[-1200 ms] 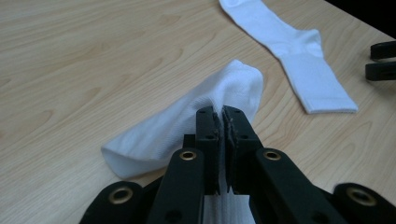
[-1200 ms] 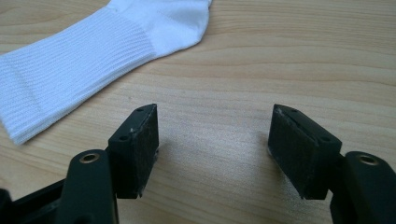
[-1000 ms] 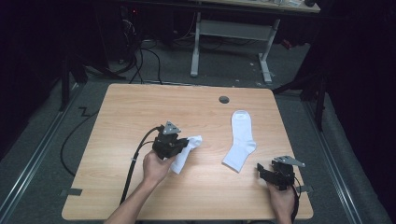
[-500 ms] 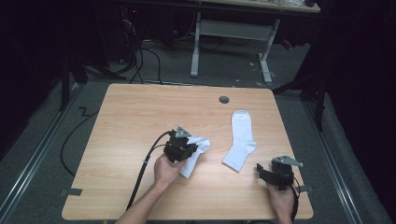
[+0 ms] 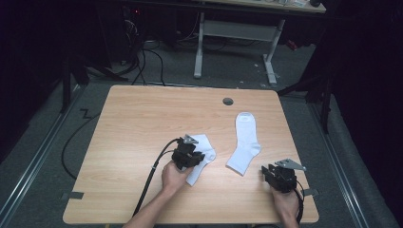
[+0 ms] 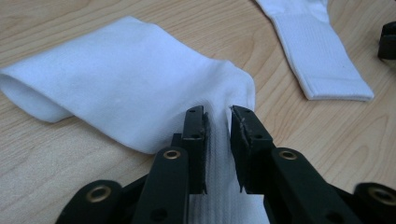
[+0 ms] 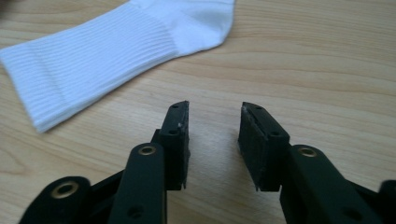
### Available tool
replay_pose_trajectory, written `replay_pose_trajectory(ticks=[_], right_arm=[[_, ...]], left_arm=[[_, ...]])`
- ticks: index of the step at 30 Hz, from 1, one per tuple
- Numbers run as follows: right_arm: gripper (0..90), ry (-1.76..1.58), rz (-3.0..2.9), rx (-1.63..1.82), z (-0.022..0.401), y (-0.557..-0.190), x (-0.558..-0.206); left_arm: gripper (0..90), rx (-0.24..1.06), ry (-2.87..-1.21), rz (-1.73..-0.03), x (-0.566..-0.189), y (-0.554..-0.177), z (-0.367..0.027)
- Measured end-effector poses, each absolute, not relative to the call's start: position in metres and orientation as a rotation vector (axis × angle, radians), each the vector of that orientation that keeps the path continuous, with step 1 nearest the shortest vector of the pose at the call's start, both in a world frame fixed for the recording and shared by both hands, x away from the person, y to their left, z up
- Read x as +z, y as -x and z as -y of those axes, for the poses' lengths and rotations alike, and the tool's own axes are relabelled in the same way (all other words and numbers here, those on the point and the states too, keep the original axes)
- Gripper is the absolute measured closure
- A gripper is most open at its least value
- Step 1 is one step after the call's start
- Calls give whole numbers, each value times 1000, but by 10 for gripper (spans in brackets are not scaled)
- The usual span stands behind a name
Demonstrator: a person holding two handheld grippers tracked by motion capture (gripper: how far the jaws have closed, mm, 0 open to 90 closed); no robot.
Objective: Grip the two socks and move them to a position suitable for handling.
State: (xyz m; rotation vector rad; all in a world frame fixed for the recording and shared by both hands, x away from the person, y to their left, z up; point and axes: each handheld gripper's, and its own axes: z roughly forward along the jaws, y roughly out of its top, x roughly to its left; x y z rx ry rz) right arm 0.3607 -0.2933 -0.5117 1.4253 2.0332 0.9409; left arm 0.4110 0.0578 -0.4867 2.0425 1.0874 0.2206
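Note:
A white sock (image 5: 204,153) (image 6: 126,79) lies folded over on the wooden table (image 5: 142,118), near the middle front. My left gripper (image 5: 196,156) (image 6: 217,114) rests low over it. Its jaws have just been opening, and a strip of the sock's ribbed fabric runs through the narrow gap between them. A second white sock (image 5: 246,142) (image 6: 317,51) (image 7: 107,51) lies flat to the right. My right gripper (image 5: 266,172) (image 7: 215,109) sits at the front right, short of that sock's cuff. Its jaws have just been closing and stand apart over bare wood.
A round grommet hole (image 5: 228,101) sits near the table's far edge. A black cable (image 5: 152,175) trails from the left gripper off the front edge. Beyond the table are a white desk frame (image 5: 237,33) and cables on the dark floor.
My left gripper has carried the folded sock to the right and down onto the table. The right hand has stayed where it was.

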Motion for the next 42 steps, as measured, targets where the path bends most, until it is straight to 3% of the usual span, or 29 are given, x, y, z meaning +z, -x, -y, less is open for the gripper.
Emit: replay_pose_trajectory(ticks=[11,22,32,42], right_arm=[[705,-1327,-2062,1060,265,-355,-486],[680,-1102,-2238,1152,185,-353,-479],[635,-960,-2394,1170,120,-349,-491],[620,-898,-2473,1144,94,-342,-501]], left_arm=[[615,277,-1986,-1115,-475,-412,-75],[500,373,-1953,-1249,-476,-436,-100],[500,395,-1983,-1313,-492,-453,-97],[532,385,-2000,-1299,-491,-462,-87]])
